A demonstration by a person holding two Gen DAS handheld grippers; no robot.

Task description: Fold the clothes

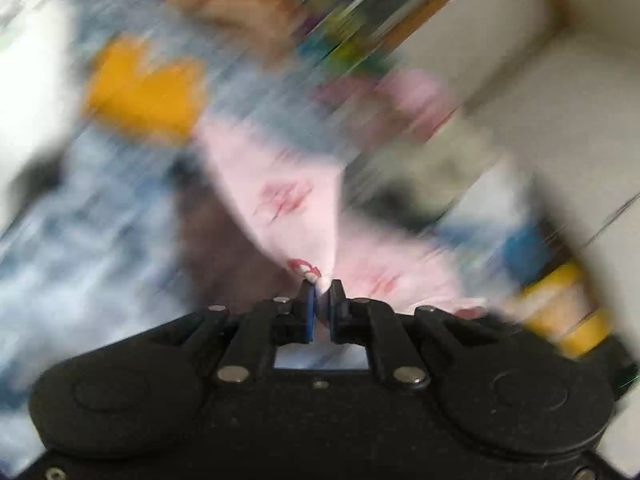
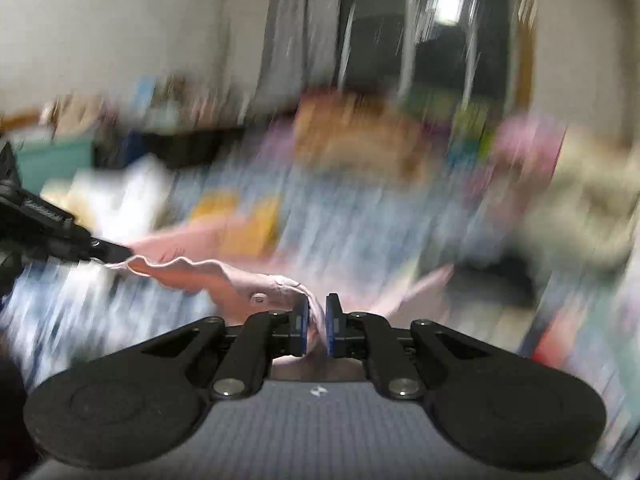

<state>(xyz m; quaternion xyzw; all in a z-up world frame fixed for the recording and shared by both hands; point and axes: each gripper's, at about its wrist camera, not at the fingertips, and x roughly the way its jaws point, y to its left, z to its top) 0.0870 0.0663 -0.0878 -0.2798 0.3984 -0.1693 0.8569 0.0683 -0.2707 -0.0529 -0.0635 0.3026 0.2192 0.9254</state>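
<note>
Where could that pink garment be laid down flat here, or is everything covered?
Blur limits this. The pink garment hangs between the left gripper and right gripper. Likeliest free patch: the blue patterned surface, below the orange patch and left of the garment. The far edge looks crowded with colourful items, and a pale heap fills the right side.

The pale pink garment (image 1: 280, 184) carries red printed marks, the black left gripper (image 1: 322, 296) and black right gripper (image 2: 317, 312) both have blue pads, and the blurred bedding (image 1: 100, 208) below is blue-and-white with an orange-yellow patch (image 1: 144, 92).
</note>
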